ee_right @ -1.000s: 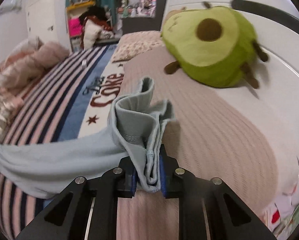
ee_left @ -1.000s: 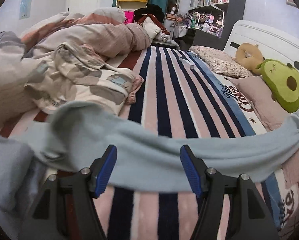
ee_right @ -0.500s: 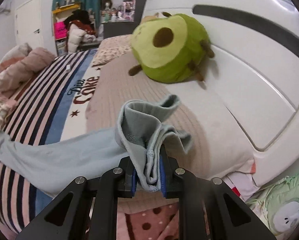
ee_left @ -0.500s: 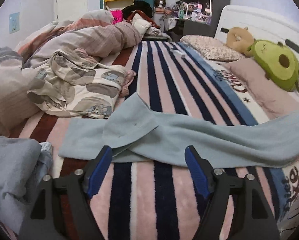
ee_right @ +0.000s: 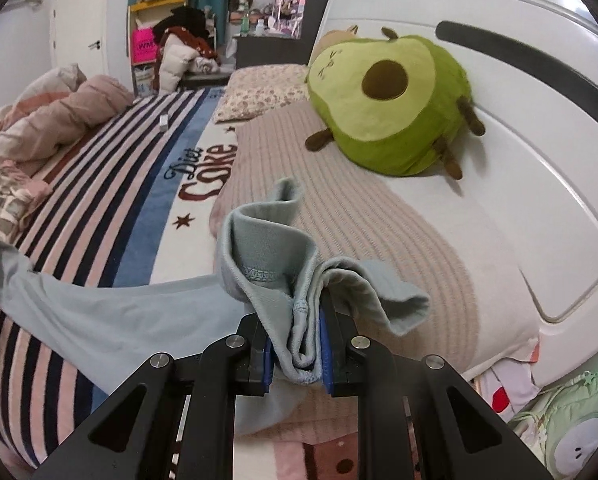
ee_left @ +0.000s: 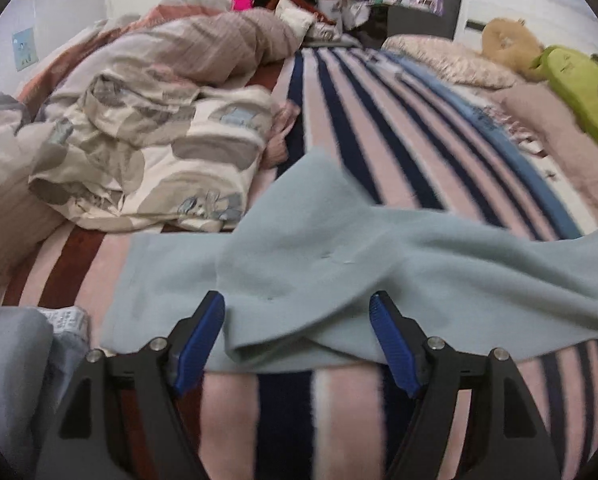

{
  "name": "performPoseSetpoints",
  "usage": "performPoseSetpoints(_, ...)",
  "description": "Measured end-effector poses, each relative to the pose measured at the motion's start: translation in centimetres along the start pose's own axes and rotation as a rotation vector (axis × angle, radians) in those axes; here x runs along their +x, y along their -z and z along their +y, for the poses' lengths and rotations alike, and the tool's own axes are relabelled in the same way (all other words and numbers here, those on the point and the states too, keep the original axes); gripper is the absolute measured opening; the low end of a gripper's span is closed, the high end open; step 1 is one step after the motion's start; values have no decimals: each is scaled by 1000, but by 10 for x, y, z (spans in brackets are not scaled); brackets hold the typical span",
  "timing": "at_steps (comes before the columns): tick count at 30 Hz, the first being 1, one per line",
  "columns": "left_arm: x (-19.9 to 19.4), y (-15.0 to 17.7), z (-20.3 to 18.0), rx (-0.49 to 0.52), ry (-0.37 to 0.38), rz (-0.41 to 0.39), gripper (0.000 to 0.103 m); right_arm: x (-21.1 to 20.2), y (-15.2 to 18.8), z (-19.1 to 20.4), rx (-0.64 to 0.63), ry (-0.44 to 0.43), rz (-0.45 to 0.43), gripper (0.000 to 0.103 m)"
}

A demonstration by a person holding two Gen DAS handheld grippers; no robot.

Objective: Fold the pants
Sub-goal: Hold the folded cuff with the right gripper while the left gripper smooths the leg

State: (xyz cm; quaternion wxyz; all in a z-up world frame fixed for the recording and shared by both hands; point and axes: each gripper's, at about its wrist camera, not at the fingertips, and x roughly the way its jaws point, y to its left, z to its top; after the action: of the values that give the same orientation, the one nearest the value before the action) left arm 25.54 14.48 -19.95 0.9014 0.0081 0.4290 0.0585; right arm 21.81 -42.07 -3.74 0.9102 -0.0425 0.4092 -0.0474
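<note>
Striped bed cover (ee_left: 339, 412) carries the pale blue pants (ee_left: 339, 264). Right gripper (ee_right: 295, 348) clamps their bunched end near the avocado plush (ee_right: 391, 100); the left gripper (ee_left: 297, 340), jaws wide and lately closing slightly, holds nothing. Likely fault: a one-layer pinch at the crossed legs, skewing the fold.

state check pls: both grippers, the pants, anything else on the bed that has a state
left gripper: jaws open, straddling a fold at the pants' near edge, no grip visible.
right gripper: jaws shut on a bunched end of the pants.
pants: light blue, stretched across the striped blanket, one leg crossed over the other, not folded.
duvet: crumpled in a heap beside the pants.
avocado plush: leaning against the headboard.
</note>
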Motion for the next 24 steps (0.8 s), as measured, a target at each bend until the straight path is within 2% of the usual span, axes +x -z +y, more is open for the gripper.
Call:
performPoseSetpoints(1,4,0,3,-7,0,1,53,3,-1,2,-1,3,5,13)
performPoseSetpoints(2,7,-1,8,-15,5,0,44,5,-1,3,0,5,8,13)
performPoseSetpoints(3,7,-2,12,-25,9,-5,24,7,-2,3,2,7,9,13)
performPoseSetpoints(4,5,-4,18,-39,8,-16,13,8,-3,4,4,8,9,13)
performPoseSetpoints(6,-5,-10,32,-82,31,-51,7,11,-5,6,3,9,10,13)
performPoseSetpoints(11,-37,-21,70,-136,-80,-110,7,11,-7,6,2,13,-1,13)
performPoseSetpoints(15,-42,-24,99,-153,-165,-53,8,10,-7,0,21,30,-10,12)
performPoseSetpoints(17,-32,-23,105,-141,-201,-2,15,11,-7,-2,26,38,-10,12)
performPoseSetpoints(19,-20,-21,106,-127,-243,28,38,12,-7,-1,26,28,-4,13)
performPoseSetpoints(21,-15,-22,112,-137,-281,34,40,11,-7,3,11,30,-4,12)
performPoseSetpoints(24,-19,-23,127,-221,-288,15,40,10,-8,6,2,28,0,13)
